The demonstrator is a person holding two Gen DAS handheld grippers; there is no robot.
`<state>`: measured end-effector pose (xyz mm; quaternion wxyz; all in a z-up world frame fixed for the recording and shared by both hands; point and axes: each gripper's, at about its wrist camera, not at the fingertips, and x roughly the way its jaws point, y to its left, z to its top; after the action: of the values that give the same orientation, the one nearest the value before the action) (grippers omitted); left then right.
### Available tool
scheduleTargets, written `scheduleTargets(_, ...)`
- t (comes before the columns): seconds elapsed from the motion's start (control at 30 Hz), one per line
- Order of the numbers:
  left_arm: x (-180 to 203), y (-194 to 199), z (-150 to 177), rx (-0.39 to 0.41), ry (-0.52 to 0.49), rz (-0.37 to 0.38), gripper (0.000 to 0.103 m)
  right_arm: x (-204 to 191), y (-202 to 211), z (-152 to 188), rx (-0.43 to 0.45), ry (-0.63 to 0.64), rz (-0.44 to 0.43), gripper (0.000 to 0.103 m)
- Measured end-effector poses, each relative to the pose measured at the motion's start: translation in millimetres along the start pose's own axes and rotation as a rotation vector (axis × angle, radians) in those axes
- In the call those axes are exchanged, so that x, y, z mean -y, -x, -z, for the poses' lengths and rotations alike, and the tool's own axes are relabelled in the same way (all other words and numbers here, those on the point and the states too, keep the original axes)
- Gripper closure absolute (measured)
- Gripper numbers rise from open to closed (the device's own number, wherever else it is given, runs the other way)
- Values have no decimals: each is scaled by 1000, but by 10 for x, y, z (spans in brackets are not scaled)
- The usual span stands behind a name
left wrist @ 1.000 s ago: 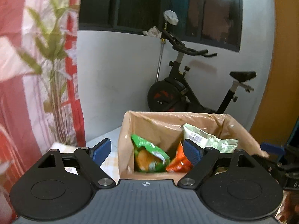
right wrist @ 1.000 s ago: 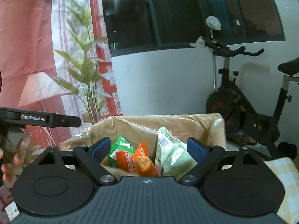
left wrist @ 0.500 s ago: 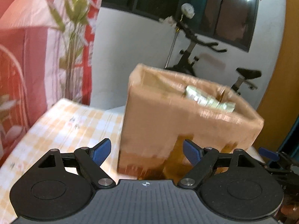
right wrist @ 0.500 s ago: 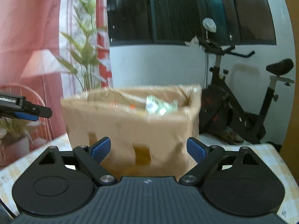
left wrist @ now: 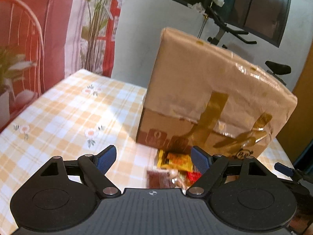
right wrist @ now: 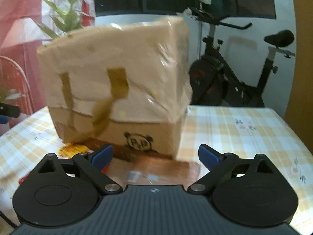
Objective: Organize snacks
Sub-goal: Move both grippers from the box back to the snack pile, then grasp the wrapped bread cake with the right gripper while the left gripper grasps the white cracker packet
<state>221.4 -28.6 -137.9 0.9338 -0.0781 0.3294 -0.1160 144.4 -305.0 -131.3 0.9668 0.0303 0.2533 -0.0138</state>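
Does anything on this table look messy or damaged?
Yes. The brown cardboard box looks rough: crinkled plastic wrap and peeling brown tape strips hang down its front. A yellow snack packet and a brown one lie loose on the checked tablecloth at its base.

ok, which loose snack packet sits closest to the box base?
The yellow packet, right against the box; the brown packet and red packet lie nearer the camera.

You face a matt cardboard box (right wrist: 144,135) lined with glossy, crinkled plastic film (right wrist: 125,58) and shiny brown tape (right wrist: 117,84). Beneath the box lies a checked cloth tablecloth (left wrist: 64,109); in front of it, glossy foil snack packets (left wrist: 176,160).
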Motion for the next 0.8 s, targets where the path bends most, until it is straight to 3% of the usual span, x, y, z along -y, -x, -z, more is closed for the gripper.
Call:
scheduleTargets(0.3, 78, -80, 111, -38, -18, 2, 18, 51, -168, 172, -79, -25, 43, 4)
scheduleTargets(0.6, 71, -138, 186, -69, -13, 20, 19, 115, -249, 215, -122, -58, 4, 2)
scheduleTargets(0.8, 126, -134, 251, -90, -47, 67, 28, 112, -312, 223, -156, -45, -13, 3)
